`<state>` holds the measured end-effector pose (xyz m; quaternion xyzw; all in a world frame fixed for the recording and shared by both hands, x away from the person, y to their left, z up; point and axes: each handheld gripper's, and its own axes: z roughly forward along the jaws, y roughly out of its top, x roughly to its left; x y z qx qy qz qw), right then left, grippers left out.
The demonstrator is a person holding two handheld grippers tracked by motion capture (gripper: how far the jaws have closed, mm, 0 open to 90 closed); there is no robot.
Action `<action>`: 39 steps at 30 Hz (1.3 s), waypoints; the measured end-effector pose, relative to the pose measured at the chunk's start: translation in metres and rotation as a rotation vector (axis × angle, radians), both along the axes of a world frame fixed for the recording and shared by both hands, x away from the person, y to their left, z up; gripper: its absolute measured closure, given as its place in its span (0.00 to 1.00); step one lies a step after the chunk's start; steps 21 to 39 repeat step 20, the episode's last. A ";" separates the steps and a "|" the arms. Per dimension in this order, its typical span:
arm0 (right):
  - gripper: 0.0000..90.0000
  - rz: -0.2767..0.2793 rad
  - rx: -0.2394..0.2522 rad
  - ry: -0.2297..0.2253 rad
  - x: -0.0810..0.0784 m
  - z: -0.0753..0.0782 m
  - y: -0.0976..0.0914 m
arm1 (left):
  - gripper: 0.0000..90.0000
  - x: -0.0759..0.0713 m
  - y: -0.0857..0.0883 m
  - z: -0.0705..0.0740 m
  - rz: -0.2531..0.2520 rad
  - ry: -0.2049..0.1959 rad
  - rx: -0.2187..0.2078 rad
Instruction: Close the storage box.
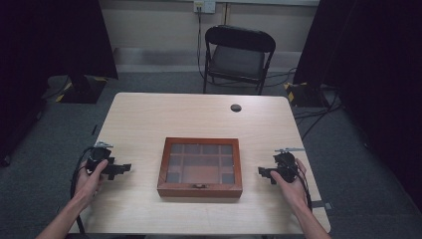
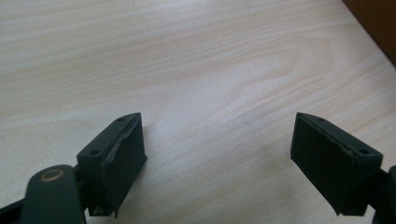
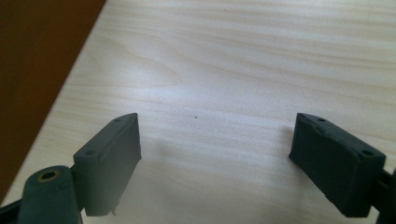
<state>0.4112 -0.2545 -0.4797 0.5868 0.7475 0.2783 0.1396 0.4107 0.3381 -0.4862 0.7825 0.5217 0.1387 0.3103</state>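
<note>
A wooden box (image 1: 200, 167) with a glass lid is sitting shut in the lower middle of the high view, on a pale table (image 1: 149, 114). The left gripper (image 1: 123, 168) is resting at the lower left of that frame, the right gripper (image 1: 261, 172) at the lower right, each held by a hand and pointing inward at the box, near its sides but not touching.

In the left gripper view the jaws are standing spread wide with nothing but bare wood grain between them, and a dark corner of the box (image 2: 373, 23) is showing at the upper right. In the right gripper view the jaws are likewise spread wide and holding nothing, with the box's side (image 3: 37, 70) filling the upper left.

Judging from this, the step in hand is the approach to the box, probably to open it. A small clasp (image 1: 199, 185) is sitting at the middle of the near edge. To do it well, one gripper should be steadying the box's base from the side while the other is working at the clasp or the lid's front lip, lifting gently since the lid is glazed.

No brand, label or writing is readable anywhere; the box's faces look plain.
</note>
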 end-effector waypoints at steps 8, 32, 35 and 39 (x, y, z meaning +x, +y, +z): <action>0.03 0.012 -0.100 -0.105 -0.003 -0.013 0.012 | 0.04 -0.005 -0.017 -0.011 0.076 -0.092 0.068; 0.00 0.024 -0.077 -0.195 -0.008 -0.022 0.013 | 0.00 -0.007 -0.019 -0.017 0.073 -0.140 0.055; 0.00 0.024 -0.077 -0.195 -0.008 -0.022 0.013 | 0.00 -0.007 -0.019 -0.017 0.073 -0.140 0.055; 0.00 0.024 -0.077 -0.195 -0.008 -0.022 0.013 | 0.00 -0.007 -0.019 -0.017 0.073 -0.140 0.055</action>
